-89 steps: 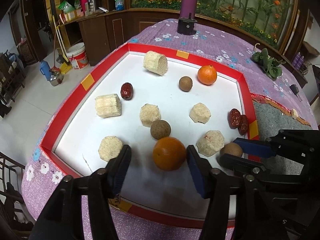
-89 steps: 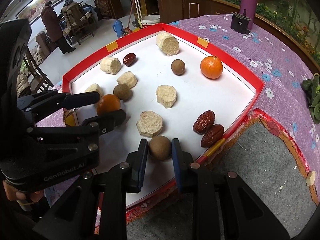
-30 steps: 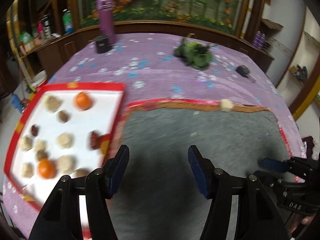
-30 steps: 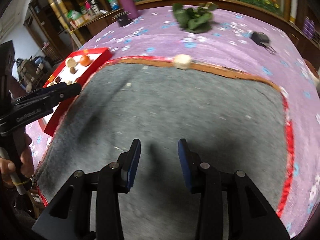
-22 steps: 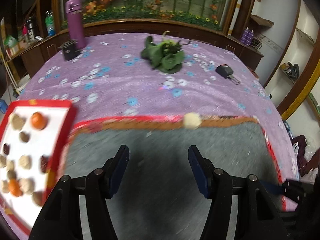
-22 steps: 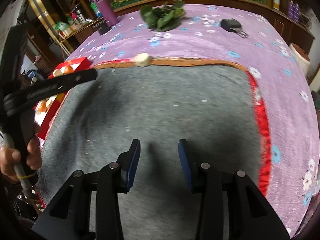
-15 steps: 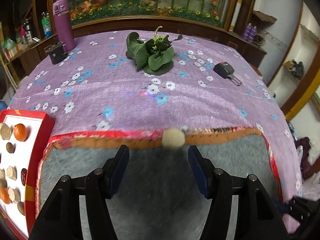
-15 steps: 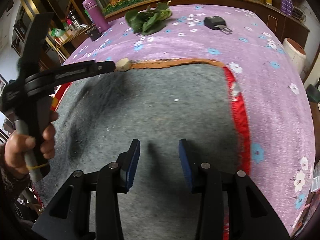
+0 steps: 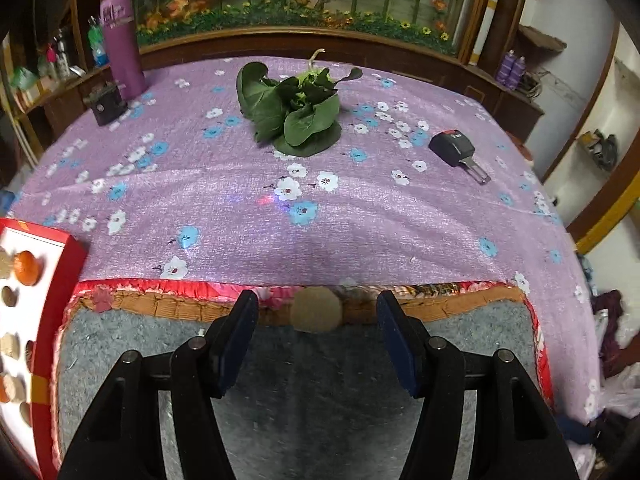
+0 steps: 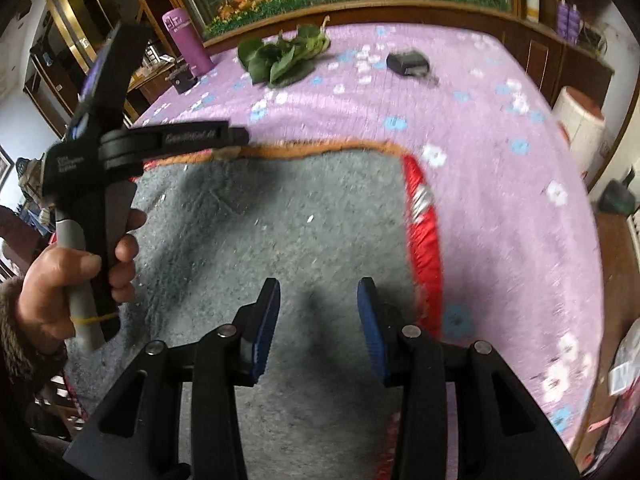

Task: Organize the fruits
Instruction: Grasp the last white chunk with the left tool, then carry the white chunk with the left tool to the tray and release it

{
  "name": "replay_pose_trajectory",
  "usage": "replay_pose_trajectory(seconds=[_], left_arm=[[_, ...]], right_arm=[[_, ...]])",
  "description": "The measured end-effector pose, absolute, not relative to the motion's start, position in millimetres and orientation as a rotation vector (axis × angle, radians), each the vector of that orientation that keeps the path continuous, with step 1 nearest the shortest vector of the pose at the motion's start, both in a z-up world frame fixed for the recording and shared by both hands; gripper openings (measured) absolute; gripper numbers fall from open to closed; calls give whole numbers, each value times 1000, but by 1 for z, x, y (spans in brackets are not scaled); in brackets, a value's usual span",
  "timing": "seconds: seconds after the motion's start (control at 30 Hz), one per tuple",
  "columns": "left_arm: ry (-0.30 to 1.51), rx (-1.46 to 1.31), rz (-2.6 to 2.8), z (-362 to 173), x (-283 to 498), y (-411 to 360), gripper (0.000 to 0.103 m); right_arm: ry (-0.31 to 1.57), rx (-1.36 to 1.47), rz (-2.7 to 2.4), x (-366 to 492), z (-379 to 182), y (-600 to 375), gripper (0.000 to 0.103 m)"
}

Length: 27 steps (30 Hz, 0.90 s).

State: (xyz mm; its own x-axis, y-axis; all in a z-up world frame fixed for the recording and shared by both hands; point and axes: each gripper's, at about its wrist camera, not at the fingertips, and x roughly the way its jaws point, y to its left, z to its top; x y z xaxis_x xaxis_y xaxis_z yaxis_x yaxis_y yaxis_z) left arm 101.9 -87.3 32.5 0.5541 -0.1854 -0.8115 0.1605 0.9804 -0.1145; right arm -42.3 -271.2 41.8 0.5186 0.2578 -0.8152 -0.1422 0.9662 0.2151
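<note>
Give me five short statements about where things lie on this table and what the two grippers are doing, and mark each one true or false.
1. The left gripper stands open with nothing between its pads. True.
2. The pale round corn-cob piece lies on the orange edge of the grey felt mat. True.
3. The bunch of green leafy vegetables lies inside the red-rimmed white tray. False: it lies on the purple flowered tablecloth, far from the tray.
4. The right gripper holds an orange. False: its jaws are open and empty above the mat.
5. The black car key lies on the mat. False: it lies on the tablecloth.
</note>
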Motion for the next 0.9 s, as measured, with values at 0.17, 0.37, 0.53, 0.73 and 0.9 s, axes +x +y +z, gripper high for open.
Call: replay_pose_trajectory(seconds=[0.17, 0.37, 0.53, 0.73, 0.9], left_arm=[[964, -48, -349, 31, 98, -71, 61], [976, -11, -381, 27, 102, -78, 61], [959, 53, -329, 21, 106, -93, 61], [927, 77, -305, 19, 104, -97, 60], [924, 79, -288, 23, 99, -87, 60]], right_arm=[[953, 117, 172, -53, 51, -295, 49], [939, 119, 118, -63, 52, -321, 49], [938, 183, 77, -70, 51, -347, 49], [948, 230, 78, -70, 50, -353, 49], [950, 308, 169, -51, 55, -333, 49]])
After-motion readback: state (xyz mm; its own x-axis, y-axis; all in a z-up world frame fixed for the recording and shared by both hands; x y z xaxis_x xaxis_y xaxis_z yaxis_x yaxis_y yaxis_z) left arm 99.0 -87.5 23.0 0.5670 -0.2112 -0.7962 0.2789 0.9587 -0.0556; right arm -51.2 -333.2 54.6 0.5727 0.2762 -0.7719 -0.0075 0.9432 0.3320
